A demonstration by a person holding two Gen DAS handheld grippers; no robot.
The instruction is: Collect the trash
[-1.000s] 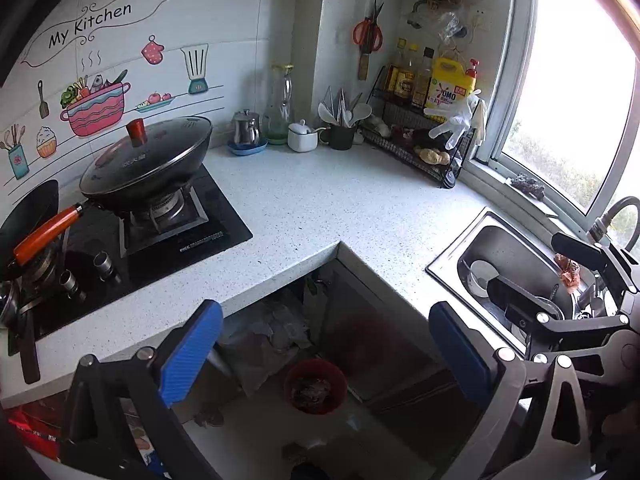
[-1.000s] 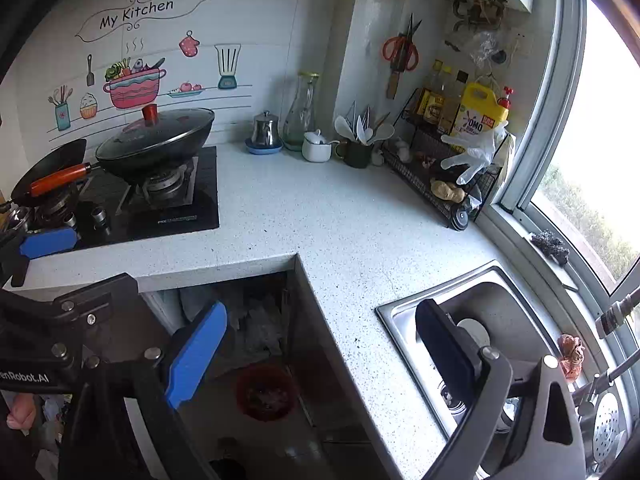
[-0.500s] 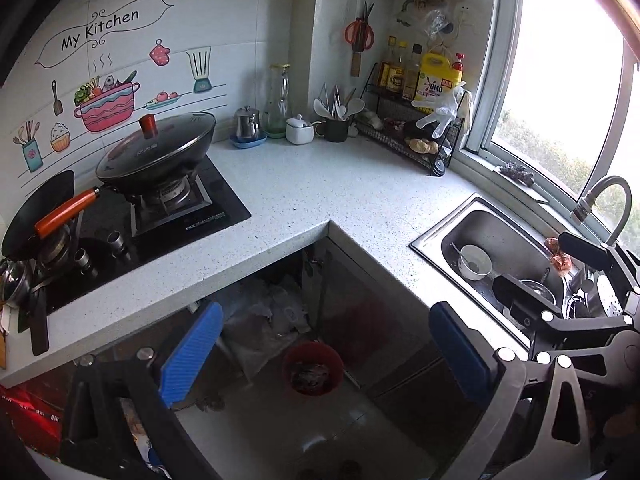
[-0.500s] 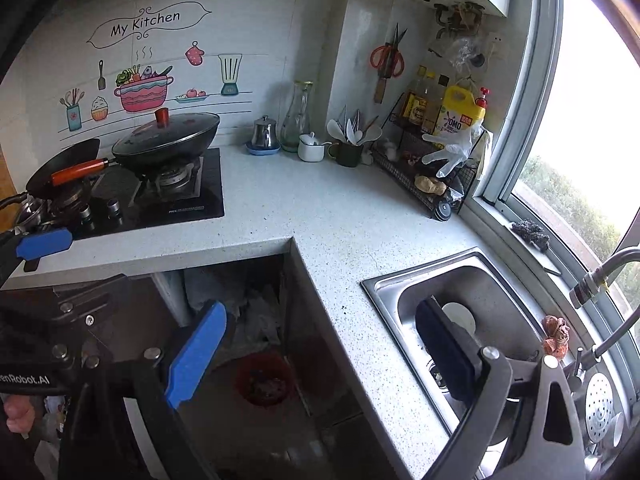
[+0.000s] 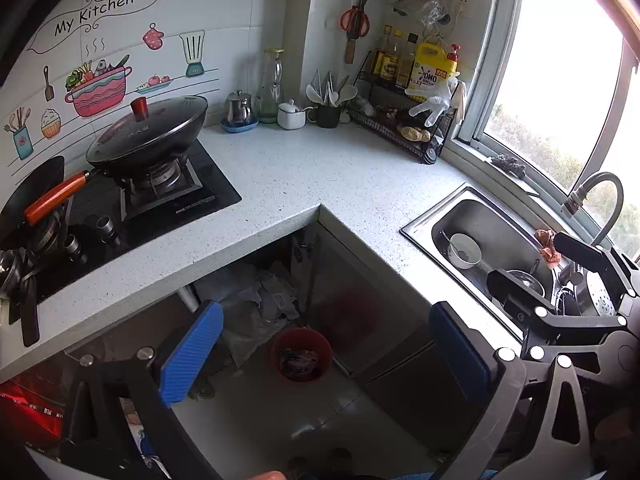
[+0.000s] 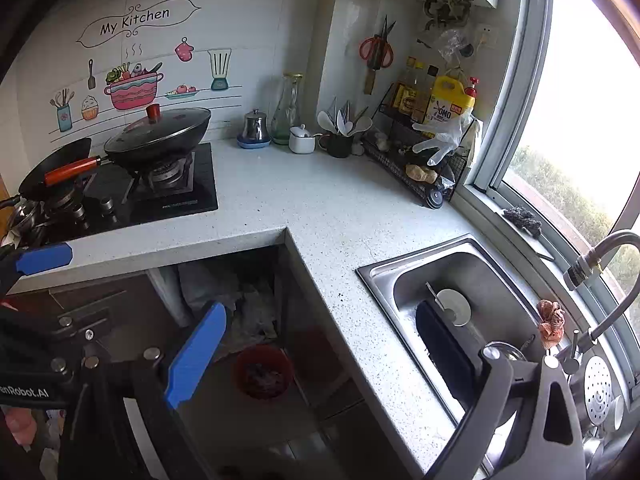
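From my left wrist camera, my left tool (image 5: pixel 326 354) hangs wide apart with nothing between its blue pads, above the floor in the recess under the L-shaped worktop (image 5: pixel 320 168). The red bin (image 5: pixel 302 354) stands on the floor just beside the inner corner of that worktop, with dark trash (image 5: pixel 298 362) in it; crumpled grey bags (image 5: pixel 260 304) lie behind the bin, further under the worktop. The sink (image 5: pixel 496 240) is sunk into the worktop's right arm and holds a white bowl (image 5: pixel 464 250). My right tool (image 5: pixel 560 280) shows as black framing over the sink. From my right wrist camera, my right tool (image 6: pixel 320 350) is also spread wide and empty, one pad over the recess and the other over the sink (image 6: pixel 460 276). The red bin (image 6: pixel 264 372) sits below the worktop's (image 6: pixel 320 200) inner corner, its contents dark and unclear. A pad of my left tool (image 6: pixel 44 258) shows at the worktop's left edge.
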